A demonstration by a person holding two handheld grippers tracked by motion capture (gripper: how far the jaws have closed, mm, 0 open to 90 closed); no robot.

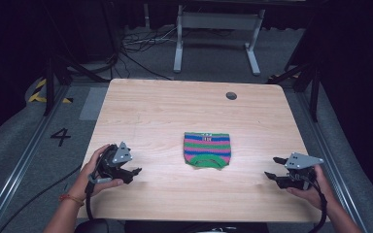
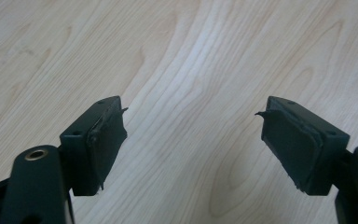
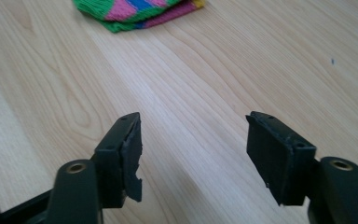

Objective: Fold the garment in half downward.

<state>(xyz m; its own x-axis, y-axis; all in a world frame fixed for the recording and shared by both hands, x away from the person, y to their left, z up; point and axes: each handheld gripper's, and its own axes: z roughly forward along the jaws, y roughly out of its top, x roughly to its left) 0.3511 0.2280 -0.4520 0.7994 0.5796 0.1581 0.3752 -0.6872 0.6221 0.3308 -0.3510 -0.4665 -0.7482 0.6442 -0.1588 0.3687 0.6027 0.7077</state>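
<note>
- Two tongs sit at the near edge of the counter [image 1: 165, 111]: the left tongs [image 1: 135, 172] near-left, the right tongs [image 1: 271, 169] near-right, each held in one hand.
- Both tongs are released, jaws spread wide over bare wood, grasping nothing.
- One striped knitted cloth [image 1: 207, 150] lies flat mid-counter, between the two tongs and slightly farther.
- One round hole [image 1: 231, 95] marks the far edge.

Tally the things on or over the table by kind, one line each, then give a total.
Striped knitted cloth: 1
Handheld tool: 2, the left tool and the right tool, both open and holding nothing
Total: 3
</note>
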